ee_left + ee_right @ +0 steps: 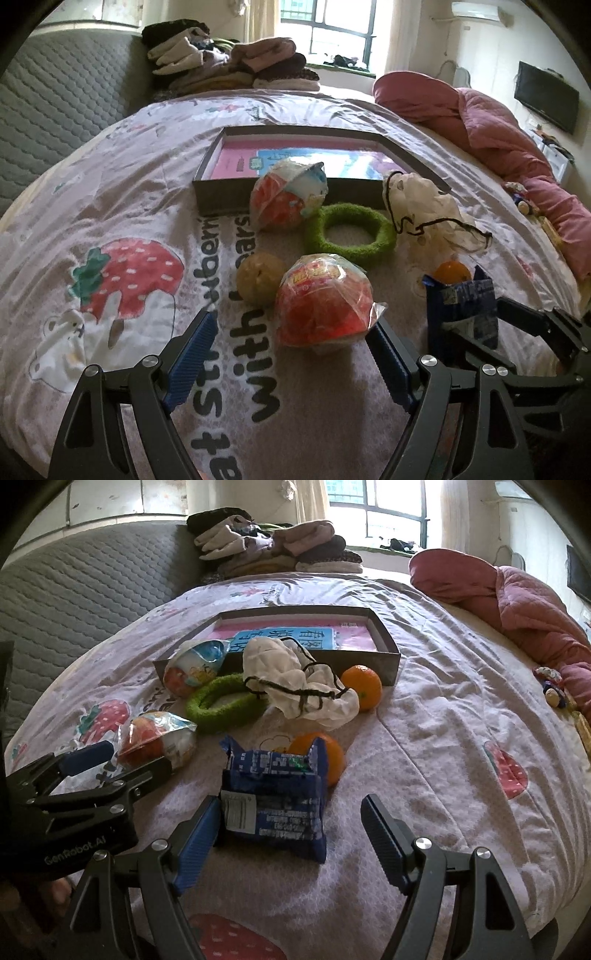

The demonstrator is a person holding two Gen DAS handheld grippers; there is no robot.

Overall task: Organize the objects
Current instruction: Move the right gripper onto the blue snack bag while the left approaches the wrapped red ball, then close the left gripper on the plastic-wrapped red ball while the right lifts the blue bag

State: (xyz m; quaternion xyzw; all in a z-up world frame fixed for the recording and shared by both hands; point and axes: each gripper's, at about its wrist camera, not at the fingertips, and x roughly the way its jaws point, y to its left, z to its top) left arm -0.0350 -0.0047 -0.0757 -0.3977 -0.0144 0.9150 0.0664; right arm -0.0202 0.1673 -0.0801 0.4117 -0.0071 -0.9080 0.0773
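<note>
Lying on the strawberry-print bedspread (443,720), the clutter sits in front of a shallow dark box (388,664) with pink lining. Nearest wrapped red snack ball (323,306) sits between the blue pads of the left gripper (291,347), jaws apart, right pad just touching the wrapper edge, left pad clear of it. Tan round fruit (258,278) just beside that ball. Second wrapped ball (288,195) leans against the box front wall, green fuzzy ring (349,232) next to it, white drawstring pouch (299,686) overlapping the ring. Blue snack packet (273,794) lies between the spread fingers of the right gripper (291,834), left pad touching the packet, right pad well apart. One orange (332,753) behind the packet, another orange (362,686) by the box corner. Pink quilt (517,602) bunched far right, folded clothes pile (273,546) at the headboard.
</note>
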